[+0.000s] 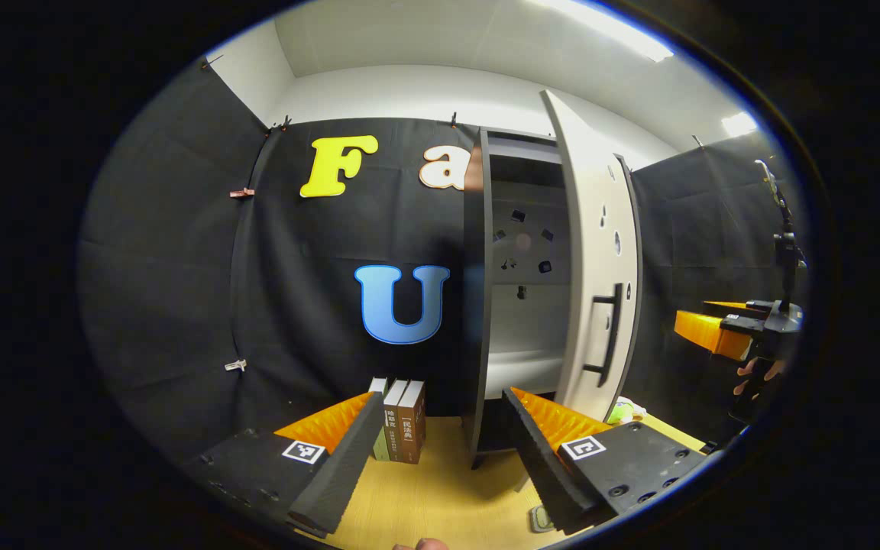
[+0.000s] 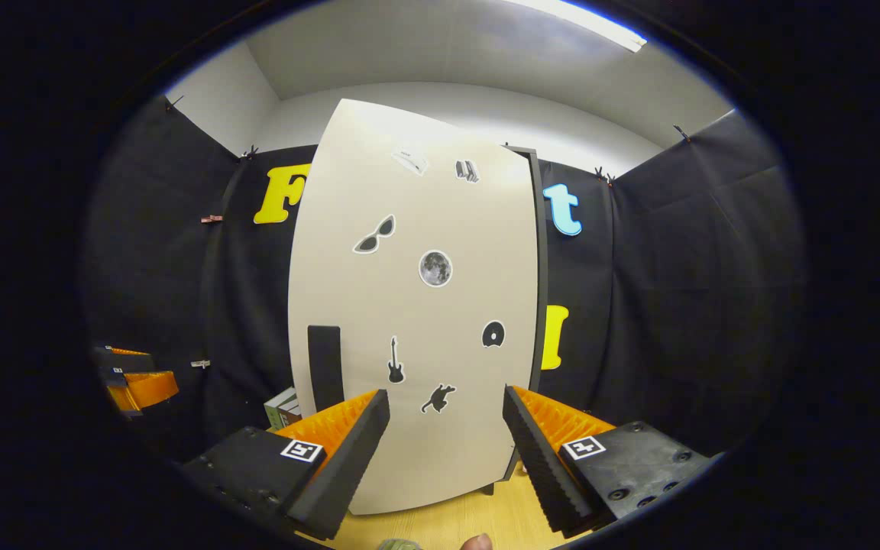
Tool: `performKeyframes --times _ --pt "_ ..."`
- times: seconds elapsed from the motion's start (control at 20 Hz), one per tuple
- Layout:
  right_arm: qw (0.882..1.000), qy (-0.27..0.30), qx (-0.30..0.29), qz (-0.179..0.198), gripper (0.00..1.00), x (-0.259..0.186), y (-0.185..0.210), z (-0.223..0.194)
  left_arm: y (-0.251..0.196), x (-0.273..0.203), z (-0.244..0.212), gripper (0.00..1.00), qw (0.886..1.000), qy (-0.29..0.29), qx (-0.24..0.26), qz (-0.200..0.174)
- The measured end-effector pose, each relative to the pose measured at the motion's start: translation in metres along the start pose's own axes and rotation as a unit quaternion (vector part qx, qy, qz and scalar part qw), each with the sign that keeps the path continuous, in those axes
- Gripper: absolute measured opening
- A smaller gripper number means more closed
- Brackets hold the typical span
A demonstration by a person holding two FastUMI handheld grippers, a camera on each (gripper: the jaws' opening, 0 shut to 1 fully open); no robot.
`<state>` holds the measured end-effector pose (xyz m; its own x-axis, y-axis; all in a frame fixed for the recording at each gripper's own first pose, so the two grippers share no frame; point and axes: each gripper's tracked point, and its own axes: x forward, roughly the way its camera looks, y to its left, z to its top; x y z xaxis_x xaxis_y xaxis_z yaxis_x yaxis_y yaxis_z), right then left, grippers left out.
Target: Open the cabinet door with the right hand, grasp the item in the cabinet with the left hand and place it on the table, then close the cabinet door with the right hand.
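Right of centre in the left gripper view, the cabinet door [image 1: 600, 283] stands open; both grippers gape empty, so close it by pushing squarely beside its handle [image 2: 325, 367].

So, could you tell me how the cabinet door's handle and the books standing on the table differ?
The handle is a black bar fixed high on the open cabinet door, off the table; the books are brown and greenish and rest on the table beside the cabinet. The handle is thin; the books are broad. Both stand upright.

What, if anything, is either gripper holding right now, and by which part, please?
Nothing is held. The left gripper and the right gripper both stand open with nothing between their fingers; the right one faces the cabinet door.
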<state>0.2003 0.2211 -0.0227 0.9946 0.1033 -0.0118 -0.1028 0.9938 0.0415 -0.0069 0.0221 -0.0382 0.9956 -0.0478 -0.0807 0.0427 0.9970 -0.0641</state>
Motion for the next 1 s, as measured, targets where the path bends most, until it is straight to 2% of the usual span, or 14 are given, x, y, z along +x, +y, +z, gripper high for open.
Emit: performKeyframes --times 0.05,0.1,0.2,0.35,1.0 --pt "1.000 -0.001 -0.001 -0.001 0.97 -0.002 -0.001 0.001 0.000 -0.001 0.000 0.99 1.000 0.001 -0.001 -0.001" --pt "1.000 -0.001 -0.001 -0.002 0.98 -0.003 -0.001 0.001 -0.001 -0.001 -0.001 0.96 1.000 0.001 -0.001 -0.001" --pt "1.000 0.001 -0.003 -0.003 0.98 -0.005 -0.004 -0.001 -0.003 -0.002 0.001 0.99 1.000 -0.001 -0.002 -0.002" --pt "1.000 0.004 -0.001 -0.004 0.98 -0.007 -0.005 -0.001 -0.005 -0.002 0.000 0.96 1.000 0.000 -0.001 -0.003" --pt "1.000 -0.002 -0.007 -0.011 0.98 -0.015 -0.014 0.002 -0.020 -0.004 -0.001 0.96 1.000 0.007 -0.003 -0.007"
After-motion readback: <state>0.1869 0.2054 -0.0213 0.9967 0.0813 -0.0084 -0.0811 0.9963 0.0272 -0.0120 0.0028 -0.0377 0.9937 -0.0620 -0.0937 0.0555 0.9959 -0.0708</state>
